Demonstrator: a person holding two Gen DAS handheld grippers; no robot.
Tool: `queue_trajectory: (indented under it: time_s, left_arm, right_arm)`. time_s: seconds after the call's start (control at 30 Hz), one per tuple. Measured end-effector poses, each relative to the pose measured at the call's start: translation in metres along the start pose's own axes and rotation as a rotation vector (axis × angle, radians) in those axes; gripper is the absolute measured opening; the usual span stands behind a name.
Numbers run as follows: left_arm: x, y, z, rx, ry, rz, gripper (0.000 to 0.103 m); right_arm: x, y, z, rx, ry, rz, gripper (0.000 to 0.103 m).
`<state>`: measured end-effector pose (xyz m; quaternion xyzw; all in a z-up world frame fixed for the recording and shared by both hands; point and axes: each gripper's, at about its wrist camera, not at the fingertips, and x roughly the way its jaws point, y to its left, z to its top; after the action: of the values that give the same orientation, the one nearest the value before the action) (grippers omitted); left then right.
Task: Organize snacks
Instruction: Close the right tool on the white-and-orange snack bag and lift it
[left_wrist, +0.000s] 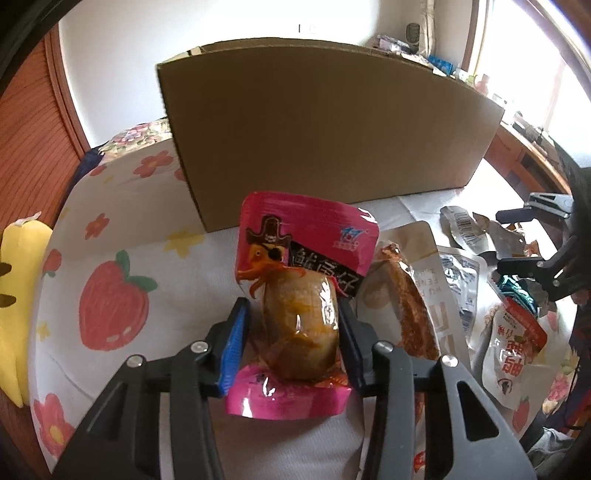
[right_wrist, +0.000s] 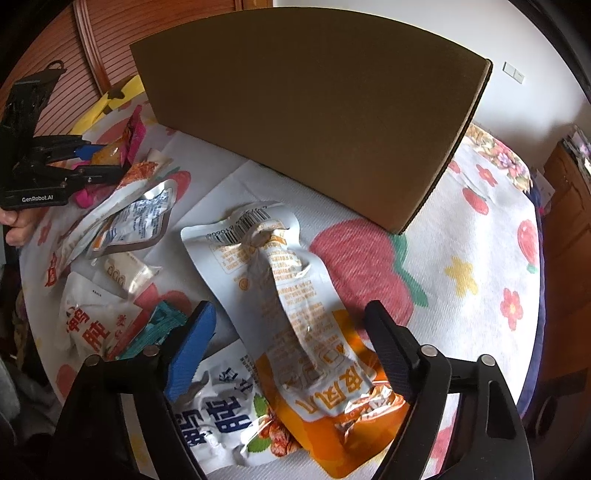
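Left gripper (left_wrist: 293, 332) pinching pink squid snack pouch (left_wrist: 295, 295) between its fingers, lifted before the cardboard box (left_wrist: 325, 125). Right gripper (right_wrist: 284, 350) fingers spread over white-and-orange chicken-feet packet (right_wrist: 295, 314) lying on the strawberry-print cloth (right_wrist: 480, 266).

A worktop is covered by a strawberry-printed cloth (right_wrist: 480, 236); on it are seen a cardboard box (right_wrist: 314, 110) and scattered snack packets (right_wrist: 291, 295).

A home bedroom: strawberry-print bedspread (right_wrist: 480, 258) under the cardboard box (right_wrist: 314, 122), slatted wooden wardrobe door (right_wrist: 107, 48) behind it.
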<state>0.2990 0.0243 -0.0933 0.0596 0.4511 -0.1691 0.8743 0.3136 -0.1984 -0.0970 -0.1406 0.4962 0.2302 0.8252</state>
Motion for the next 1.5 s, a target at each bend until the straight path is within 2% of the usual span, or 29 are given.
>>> queue_trajectory:
  time_s: [0.2, 0.27, 0.33, 0.37, 0.43, 0.5, 0.7, 0.77, 0.9, 1.03, 1.37, 1.5]
  left_arm:
    - [-0.015, -0.003, -0.006, -0.001, -0.035, 0.008, 0.044]
    - [-0.021, -0.005, -0.006, 0.002, -0.047, 0.008, 0.044]
    - [-0.025, -0.005, -0.005, 0.007, -0.057, 0.010, 0.044]
    - [-0.028, -0.006, -0.005, 0.011, -0.062, 0.012, 0.044]
    - [-0.032, -0.008, -0.006, 0.012, -0.069, 0.014, 0.044]
    - [-0.035, -0.010, -0.006, 0.011, -0.073, 0.014, 0.044]
    - [-0.045, -0.013, -0.011, 0.015, -0.083, 0.017, 0.044]
    - [-0.047, -0.012, -0.012, 0.013, -0.083, 0.018, 0.044]
    - [-0.048, -0.010, -0.014, 0.002, -0.084, 0.016, 0.044]
    - [-0.048, -0.010, -0.014, 0.001, -0.084, 0.016, 0.045]
    - [-0.046, -0.007, -0.020, -0.011, -0.079, 0.010, 0.045]
    - [-0.044, -0.007, -0.021, -0.016, -0.078, 0.005, 0.045]
  right_arm:
    - [-0.003, 0.005, -0.001, 0.005, -0.005, -0.006, 0.072]
    - [-0.004, 0.006, -0.001, 0.005, -0.009, -0.008, 0.061]
    - [-0.009, 0.009, -0.001, 0.000, -0.017, -0.013, 0.042]
    - [-0.012, 0.010, -0.001, -0.002, -0.022, -0.022, 0.038]
    - [-0.018, 0.011, 0.000, 0.000, -0.038, -0.027, 0.017]
    - [-0.020, 0.014, 0.002, -0.003, -0.044, -0.032, 0.009]
    - [-0.021, 0.015, 0.001, -0.015, -0.044, -0.048, 0.012]
    - [-0.021, 0.016, 0.002, -0.002, -0.051, -0.042, 0.025]
    - [-0.015, 0.024, 0.003, -0.010, -0.065, -0.039, 0.041]
    - [-0.006, 0.035, 0.011, -0.042, -0.065, -0.062, 0.052]
    - [0.011, 0.041, 0.029, -0.083, -0.041, -0.118, 0.063]
    - [0.018, 0.034, 0.038, -0.038, -0.026, -0.085, 0.070]
